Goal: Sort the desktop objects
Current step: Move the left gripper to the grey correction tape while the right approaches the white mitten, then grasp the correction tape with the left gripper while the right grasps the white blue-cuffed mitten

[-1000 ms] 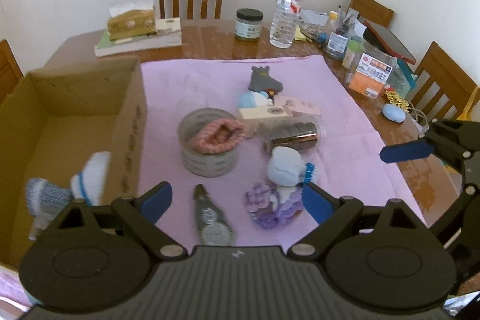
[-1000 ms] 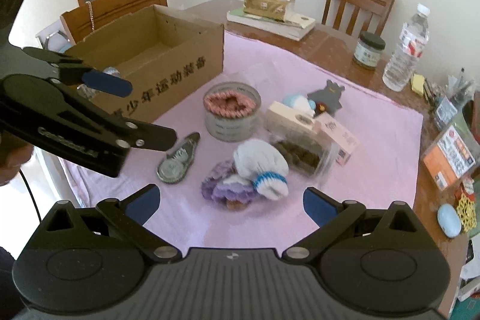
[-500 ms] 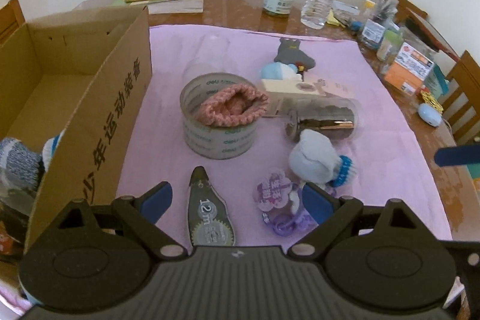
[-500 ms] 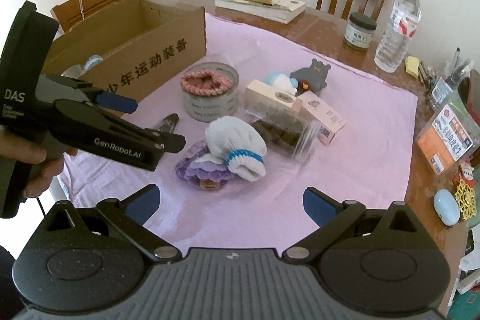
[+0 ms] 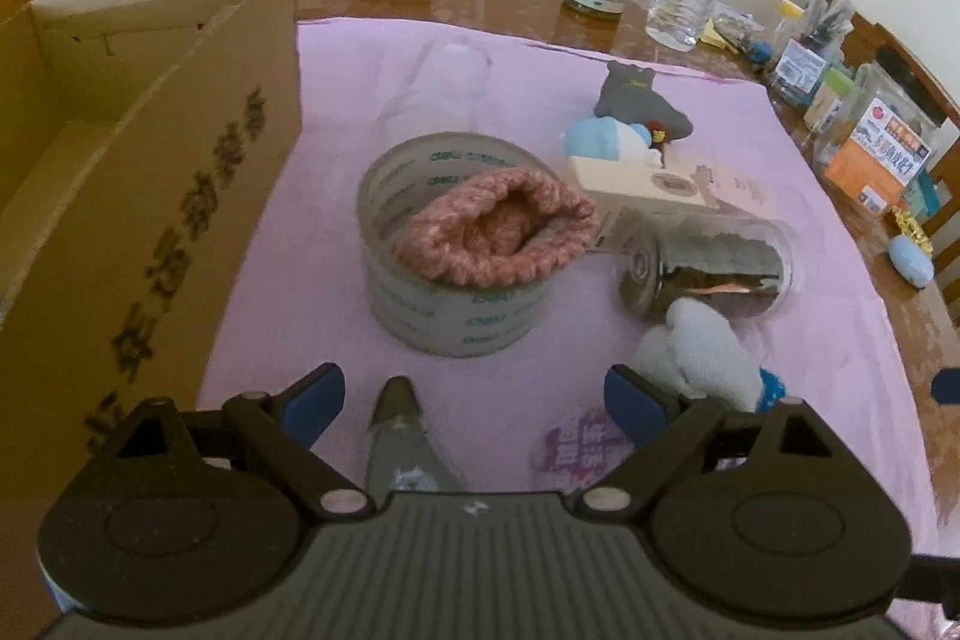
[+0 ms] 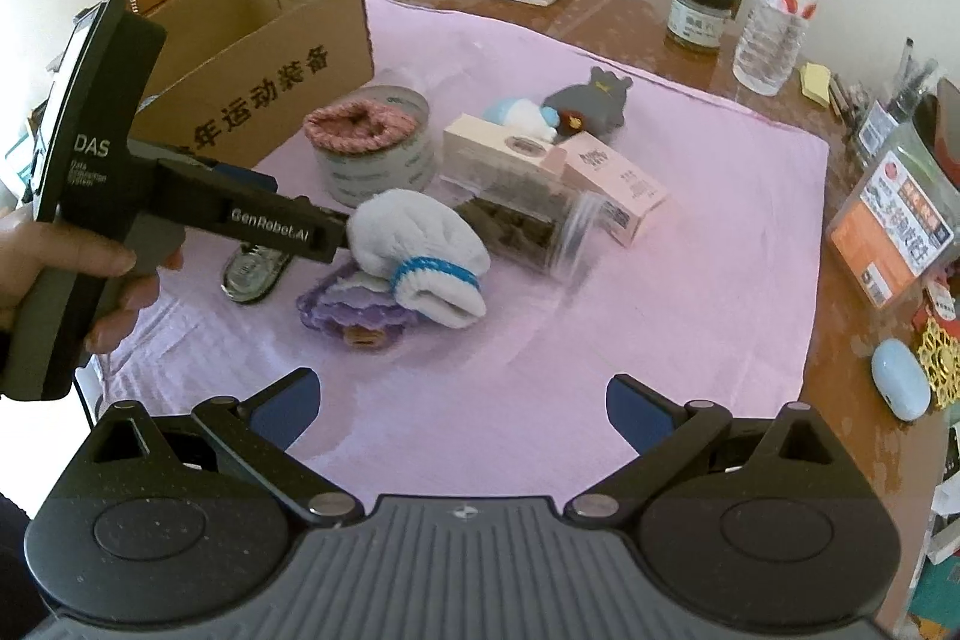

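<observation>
1. Cardboard box stands at the left of the pink cloth on the table.
2. Left gripper is tilted down, fingers wide apart and holding nothing; it is the nearer one to the tape dispenser.
3. Right gripper hovers over bare cloth, fingers apart, empty.
4. Tape dispenser lies between the left fingers, nearer the left one, its long axis pointing away from the camera.
</observation>
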`<state>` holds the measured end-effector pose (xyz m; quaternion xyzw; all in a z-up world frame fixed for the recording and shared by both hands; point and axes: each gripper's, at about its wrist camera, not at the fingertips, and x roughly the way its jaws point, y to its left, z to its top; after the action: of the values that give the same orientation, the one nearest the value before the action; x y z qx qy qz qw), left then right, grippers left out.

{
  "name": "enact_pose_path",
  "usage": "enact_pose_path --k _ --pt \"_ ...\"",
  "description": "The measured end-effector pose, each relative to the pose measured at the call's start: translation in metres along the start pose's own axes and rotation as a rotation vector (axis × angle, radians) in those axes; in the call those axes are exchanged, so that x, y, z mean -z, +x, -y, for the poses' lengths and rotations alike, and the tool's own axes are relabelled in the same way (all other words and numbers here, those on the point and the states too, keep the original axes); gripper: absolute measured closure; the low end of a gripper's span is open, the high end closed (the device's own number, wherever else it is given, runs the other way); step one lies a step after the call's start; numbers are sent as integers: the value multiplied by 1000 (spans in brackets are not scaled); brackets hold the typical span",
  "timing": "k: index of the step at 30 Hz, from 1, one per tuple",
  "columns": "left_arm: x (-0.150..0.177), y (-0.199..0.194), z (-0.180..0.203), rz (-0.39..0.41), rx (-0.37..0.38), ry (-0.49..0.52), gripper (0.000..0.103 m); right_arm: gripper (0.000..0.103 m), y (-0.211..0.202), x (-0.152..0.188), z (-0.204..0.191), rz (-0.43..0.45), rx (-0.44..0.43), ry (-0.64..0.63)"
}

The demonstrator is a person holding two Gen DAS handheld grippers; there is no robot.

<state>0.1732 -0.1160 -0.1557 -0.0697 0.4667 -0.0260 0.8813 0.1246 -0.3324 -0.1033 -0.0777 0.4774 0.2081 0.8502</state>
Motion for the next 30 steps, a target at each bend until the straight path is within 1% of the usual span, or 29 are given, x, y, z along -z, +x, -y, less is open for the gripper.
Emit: enact_pose_path --k 3,7,14,19,22,25,27,30 --pt "-1 7 0 -18 25 -14 9 0 2 1 4 -8 -1 10" --pt "3 5 5 -27 52 19 9 0 3 2 6 -9 -4 15" --pt "13 -4 7 -57 165 9 9 0 4 1 5 -8 -5 13" --pt "24 -12 15 -86 231 42 9 0 4 1 1 -7 -9 3" --pt "31 -16 19 -101 254 60 9 0 4 4 -3 -12 -10 -4" --pt "37 -21 23 -116 255 86 9 0 4 7 -6 -17 -11 -12" --pt "41 -24 24 -121 241 98 10 0 5 9 -7 -21 -13 -16" --pt "45 -31 21 -113 228 91 10 0 9 12 -8 -30 -12 -17"
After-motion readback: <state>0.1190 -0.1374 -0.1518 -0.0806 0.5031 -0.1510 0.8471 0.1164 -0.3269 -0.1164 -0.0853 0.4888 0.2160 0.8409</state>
